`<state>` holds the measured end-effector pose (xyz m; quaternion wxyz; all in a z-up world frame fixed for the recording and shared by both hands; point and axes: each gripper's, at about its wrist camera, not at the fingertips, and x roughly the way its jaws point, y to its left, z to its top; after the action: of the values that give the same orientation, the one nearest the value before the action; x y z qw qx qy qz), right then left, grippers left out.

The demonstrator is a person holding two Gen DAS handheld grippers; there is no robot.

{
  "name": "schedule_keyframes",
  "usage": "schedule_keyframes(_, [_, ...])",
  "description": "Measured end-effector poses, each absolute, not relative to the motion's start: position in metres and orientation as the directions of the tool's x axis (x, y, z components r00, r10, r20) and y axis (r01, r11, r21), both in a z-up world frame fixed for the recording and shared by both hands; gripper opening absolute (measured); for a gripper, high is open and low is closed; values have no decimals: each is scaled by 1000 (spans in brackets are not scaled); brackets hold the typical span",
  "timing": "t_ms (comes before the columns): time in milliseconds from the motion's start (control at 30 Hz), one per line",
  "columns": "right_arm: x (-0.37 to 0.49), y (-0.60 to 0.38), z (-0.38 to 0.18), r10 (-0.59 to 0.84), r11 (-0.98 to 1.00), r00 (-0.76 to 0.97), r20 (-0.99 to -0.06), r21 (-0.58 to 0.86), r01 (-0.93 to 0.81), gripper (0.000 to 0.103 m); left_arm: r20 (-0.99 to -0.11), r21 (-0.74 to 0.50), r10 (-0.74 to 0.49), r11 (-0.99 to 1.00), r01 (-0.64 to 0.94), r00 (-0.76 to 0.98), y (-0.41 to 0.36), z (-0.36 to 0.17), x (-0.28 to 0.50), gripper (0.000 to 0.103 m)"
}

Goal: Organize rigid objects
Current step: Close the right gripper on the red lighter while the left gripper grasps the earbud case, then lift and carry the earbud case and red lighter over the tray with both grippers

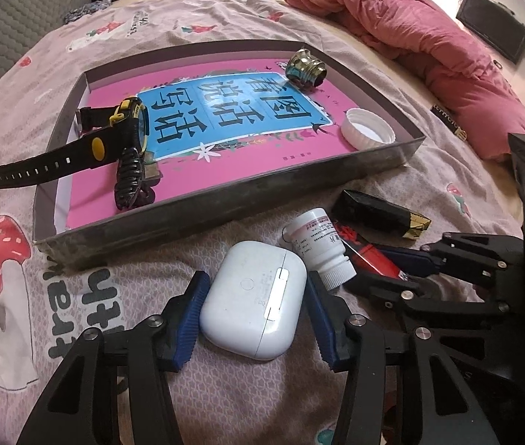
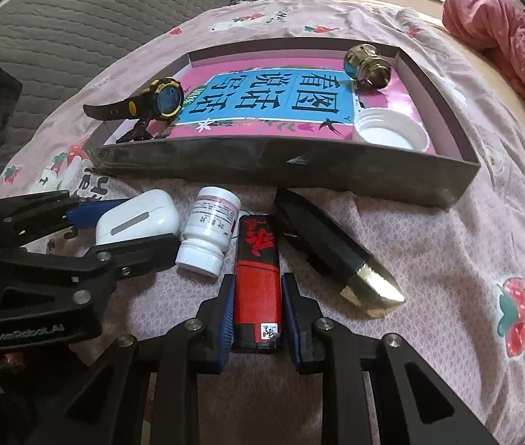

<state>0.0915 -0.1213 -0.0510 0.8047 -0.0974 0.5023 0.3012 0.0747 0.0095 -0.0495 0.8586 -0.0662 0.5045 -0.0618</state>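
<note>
A white earbud case (image 1: 253,298) lies on the bedspread between the pads of my left gripper (image 1: 253,307); the jaws stand close on both sides, with a thin gap on the right. It also shows in the right wrist view (image 2: 136,217). My right gripper (image 2: 256,307) has its pads against a red and black lighter (image 2: 258,282), also seen in the left wrist view (image 1: 370,256). A white pill bottle (image 2: 208,231) and a black and gold case (image 2: 336,256) lie beside them. The grey tray (image 1: 225,207) stands behind.
In the tray lie a pink book (image 1: 225,126), a black and yellow watch (image 1: 88,148), a black hair clip (image 1: 130,178), a white cap (image 1: 368,128) and a metal fitting (image 1: 305,68). A pink quilt (image 1: 429,44) lies at the right.
</note>
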Motion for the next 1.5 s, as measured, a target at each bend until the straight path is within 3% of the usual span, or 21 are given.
schedule_keyframes(333, [79,-130,-30,452,783,324,-831,197,-589,24,-838,-176,-167,984,33,520,14,-35,62,53])
schedule_keyframes(1500, [69,-142,15,490,798,499,-715,138,-587,24,-748,-173,-141,985,15,649,20,2,47,54])
